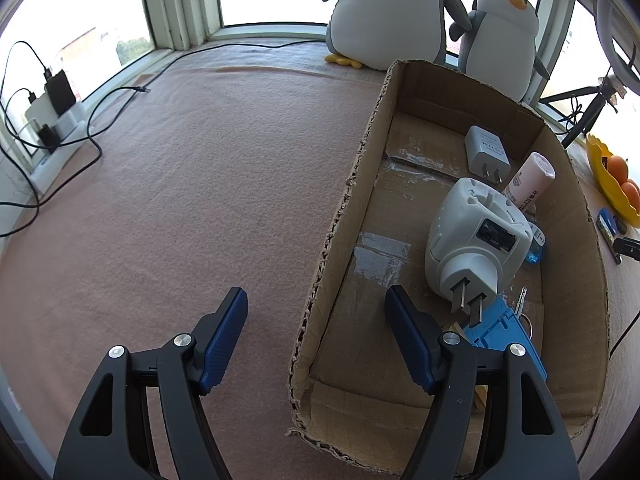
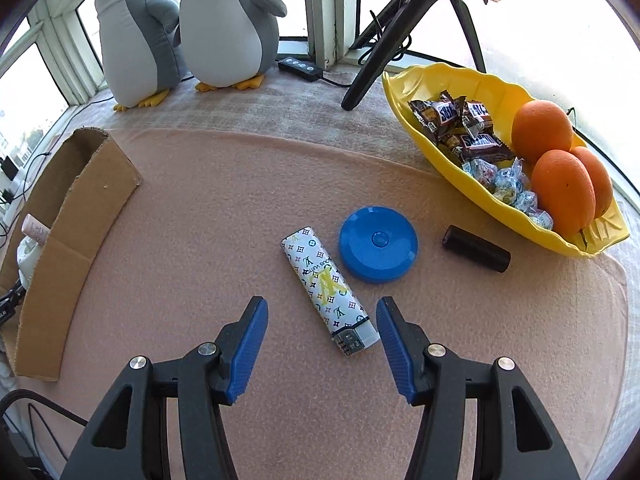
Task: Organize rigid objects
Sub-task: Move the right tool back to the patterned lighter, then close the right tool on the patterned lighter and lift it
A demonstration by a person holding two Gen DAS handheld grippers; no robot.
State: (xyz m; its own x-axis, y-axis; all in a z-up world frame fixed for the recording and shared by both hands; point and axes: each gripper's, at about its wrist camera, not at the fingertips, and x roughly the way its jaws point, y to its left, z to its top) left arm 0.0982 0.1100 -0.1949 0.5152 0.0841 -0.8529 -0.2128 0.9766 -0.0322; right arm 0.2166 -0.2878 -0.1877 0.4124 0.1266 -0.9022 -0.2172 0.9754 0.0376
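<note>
Right gripper (image 2: pixel 320 330) jaws spread, empty, poised over patterned lighter (image 2: pixel 328 290) lying mid-surface beside blue round case (image 2: pixel 378 244). Judged best: lower straight, pinch across narrow sides, then carry to cardboard box (image 2: pixel 76 216) at left edge. Left gripper (image 1: pixel 316 320) jaws spread, empty, astride box wall.

Left wrist view: low, looking down-forward, box (image 1: pixel 460 240) wall between jaws. Right wrist view: same tilt, lighter (image 2: pixel 330 292) between jaws. Shared: box (image 2: pixel 76 236), penguins (image 1: pixel 500 40) (image 2: pixel 228 24).
</note>
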